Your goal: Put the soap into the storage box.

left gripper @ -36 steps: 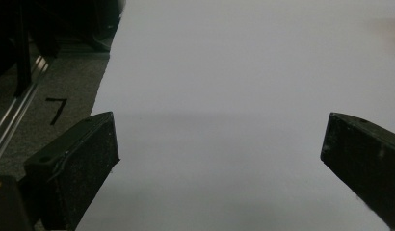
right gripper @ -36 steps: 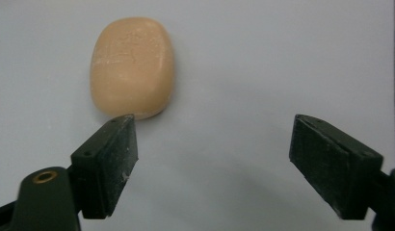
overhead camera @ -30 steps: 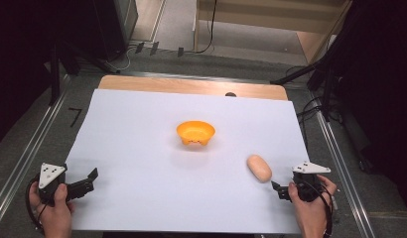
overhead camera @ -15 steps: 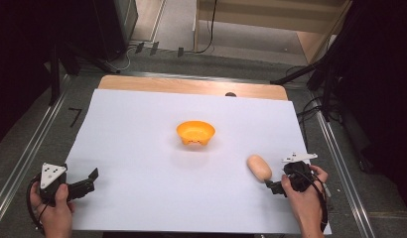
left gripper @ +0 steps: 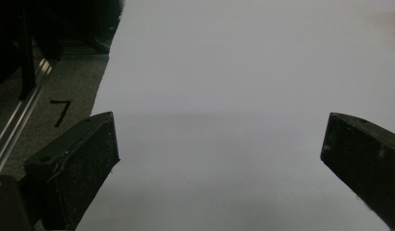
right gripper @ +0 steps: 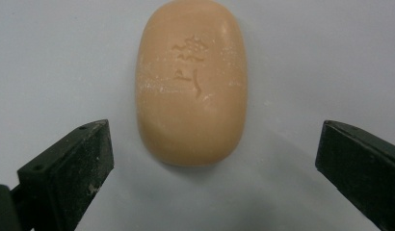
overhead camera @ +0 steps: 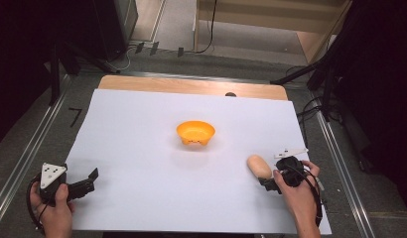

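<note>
Right tool (overhead camera: pixel 269 184) poised at the peach soap bar, jaws spread wide

The peach oval soap bar (right gripper: pixel 191 82) lies flat on the white paper sheet (overhead camera: pixel 142 148) at the bench's near right, untouched; its stamped mark is illegible. The right tool's jaws have just been opening, with the bar's near end just beyond them. Left tool (overhead camera: pixel 87 182) sits spread over bare paper, near left. A black "7" (left gripper: pixel 60 111) marks the left border. An orange plastic bowl (overhead camera: pixel 195 133) sits mid-sheet, well apart, open paper around it.

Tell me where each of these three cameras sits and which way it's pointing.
High view: above the person's side, looking forward and down on the white sheet; both hands, left gripper, right gripper.
Left gripper view: rides the left gripper, looking along its open jaws over bare sheet.
Right gripper view: rides the right gripper, looking down between its open jaws at the soap bar.
Shared: high and right gripper views both show the soap.
</note>
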`<state>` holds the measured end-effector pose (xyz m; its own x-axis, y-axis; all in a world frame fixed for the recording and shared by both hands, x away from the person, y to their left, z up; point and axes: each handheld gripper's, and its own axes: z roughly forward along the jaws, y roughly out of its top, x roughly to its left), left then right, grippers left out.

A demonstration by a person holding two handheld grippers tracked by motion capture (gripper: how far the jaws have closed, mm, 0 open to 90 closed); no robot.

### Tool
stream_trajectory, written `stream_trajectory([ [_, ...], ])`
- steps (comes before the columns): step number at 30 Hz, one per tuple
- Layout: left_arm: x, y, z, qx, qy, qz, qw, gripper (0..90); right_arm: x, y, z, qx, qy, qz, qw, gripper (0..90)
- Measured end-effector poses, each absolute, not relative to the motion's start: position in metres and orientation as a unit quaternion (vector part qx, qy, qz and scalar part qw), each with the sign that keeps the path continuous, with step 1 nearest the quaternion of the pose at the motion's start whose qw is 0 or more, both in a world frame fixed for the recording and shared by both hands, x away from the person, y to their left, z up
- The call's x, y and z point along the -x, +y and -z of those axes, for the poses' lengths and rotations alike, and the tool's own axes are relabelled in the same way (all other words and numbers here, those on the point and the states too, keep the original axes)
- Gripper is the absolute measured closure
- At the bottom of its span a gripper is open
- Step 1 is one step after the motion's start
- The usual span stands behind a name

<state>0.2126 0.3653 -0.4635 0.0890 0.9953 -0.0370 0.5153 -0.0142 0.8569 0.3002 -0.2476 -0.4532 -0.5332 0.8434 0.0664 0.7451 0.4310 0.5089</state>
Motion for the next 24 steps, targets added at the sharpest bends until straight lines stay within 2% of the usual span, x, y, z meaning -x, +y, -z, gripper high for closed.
stream_trajectory([
  [5, -0.212, 0.366, 0.463, -0.637, 0.593, -0.320, 0.374, 0.1, -0.306, -0.241, 0.452, -0.473, 0.840, -0.253, 0.088, 4.3],
  [6, -0.212, 0.366, 0.463, -0.637, 0.592, -0.321, 0.375, 0.1, -0.308, -0.237, 0.450, -0.474, 0.838, -0.256, 0.091, 10.6],
  [8, -0.212, 0.366, 0.463, -0.637, 0.592, -0.321, 0.375, 0.1, -0.309, -0.234, 0.449, -0.473, 0.837, -0.260, 0.087, 13.3],
  [16, -0.212, 0.365, 0.463, -0.639, 0.592, -0.321, 0.371, 0.0, -0.316, -0.223, 0.454, -0.479, 0.839, -0.242, 0.088, 20.0],
  [19, -0.213, 0.365, 0.463, -0.640, 0.592, -0.323, 0.369, 0.1, -0.319, -0.220, 0.457, -0.480, 0.841, -0.231, 0.093, 24.5],
  [20, -0.213, 0.365, 0.463, -0.640, 0.591, -0.323, 0.369, 0.1, -0.320, -0.218, 0.458, -0.485, 0.840, -0.225, 0.096, 29.3],
  [24, -0.213, 0.365, 0.463, -0.640, 0.592, -0.323, 0.369, 0.1, -0.322, -0.216, 0.459, -0.489, 0.838, -0.222, 0.095, 31.7],
])
